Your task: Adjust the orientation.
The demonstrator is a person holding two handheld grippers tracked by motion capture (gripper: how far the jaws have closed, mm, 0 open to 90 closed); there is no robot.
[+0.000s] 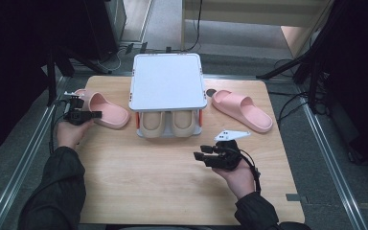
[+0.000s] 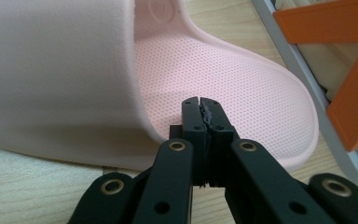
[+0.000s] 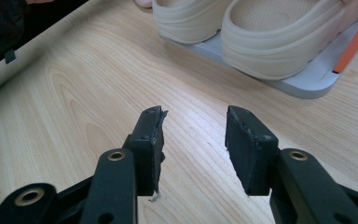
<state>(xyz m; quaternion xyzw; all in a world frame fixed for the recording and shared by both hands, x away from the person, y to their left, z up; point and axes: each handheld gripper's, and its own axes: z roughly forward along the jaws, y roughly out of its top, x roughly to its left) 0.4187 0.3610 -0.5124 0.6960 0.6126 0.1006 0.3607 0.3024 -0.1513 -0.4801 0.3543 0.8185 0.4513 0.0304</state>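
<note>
Left tongs [image 2: 200, 105] closed, right tongs [image 3: 193, 123] open over pale wooden table [image 1: 148, 182].

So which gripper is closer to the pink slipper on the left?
The left gripper: it is right at that pink slipper. The right gripper hangs far off over the table.

front: bare table [image 1: 163, 177] | middle: rack [image 1: 167, 81] blocks | flanks: slippers [image 1: 106, 109]

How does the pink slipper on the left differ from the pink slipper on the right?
The left slipper lies beside the closed left gripper; the right slipper has no gripper near it. The left slipper's toe points left and away, the right slipper's right and toward the person. Both are pink, upright, flanking the rack.
</note>
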